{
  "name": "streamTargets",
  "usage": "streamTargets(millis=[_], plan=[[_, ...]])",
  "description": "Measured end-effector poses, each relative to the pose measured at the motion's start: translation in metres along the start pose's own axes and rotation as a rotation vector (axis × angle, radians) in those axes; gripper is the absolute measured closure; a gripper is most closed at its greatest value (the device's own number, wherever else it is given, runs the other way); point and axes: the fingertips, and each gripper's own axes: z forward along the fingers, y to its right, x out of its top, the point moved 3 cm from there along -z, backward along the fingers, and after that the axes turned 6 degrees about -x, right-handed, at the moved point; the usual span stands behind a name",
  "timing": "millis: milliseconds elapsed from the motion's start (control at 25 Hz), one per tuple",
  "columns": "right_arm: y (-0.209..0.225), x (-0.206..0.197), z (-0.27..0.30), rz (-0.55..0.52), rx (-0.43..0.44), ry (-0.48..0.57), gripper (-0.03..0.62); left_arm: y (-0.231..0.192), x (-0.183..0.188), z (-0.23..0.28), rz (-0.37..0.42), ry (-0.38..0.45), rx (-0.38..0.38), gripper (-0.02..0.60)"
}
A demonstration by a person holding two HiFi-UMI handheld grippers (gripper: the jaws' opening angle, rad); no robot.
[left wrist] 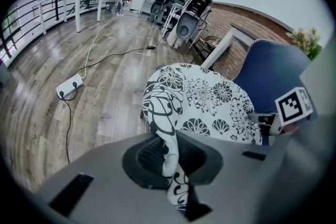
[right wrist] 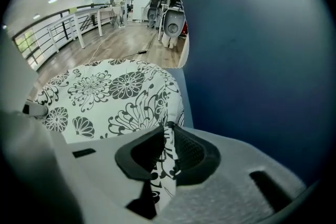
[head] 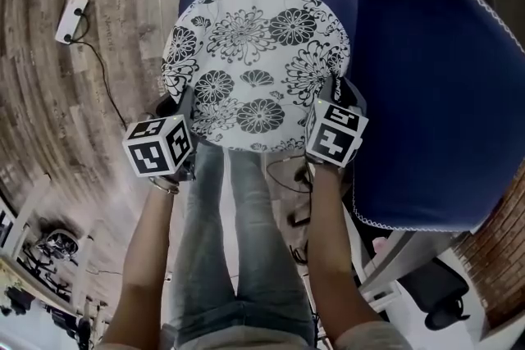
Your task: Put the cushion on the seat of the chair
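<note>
Now cushion [head: 256,65] between both tongs [left wrist: 170,157] [right wrist: 165,152]

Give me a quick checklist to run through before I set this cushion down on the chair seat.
1. Left tool gripping the cushion: ok, jaws shut on the edge of the fabric.
2. Right tool gripping the opposite edge: ok, jaws shut on the fabric.
3. Cushion lined up over the seat: ok, it covers most of the seat in the head view.
4. Cushion already resting flat on the seat: cannot tell, the contact is hidden.
5. Nothing lying on the seat underneath: cannot tell, the cushion hides it.
6. Power strip out of the way: ok, it lies on the floor apart from the chair.
</note>
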Motion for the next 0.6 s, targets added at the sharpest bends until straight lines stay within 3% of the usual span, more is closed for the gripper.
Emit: streamTargets(millis=[600], plan=[[0.007, -0.006, 0.011, 0.004, -0.036, -0.036, 0.465, -0.012, -0.004, 0.009, -0.033, -0.039, 0.045, 0.503]])
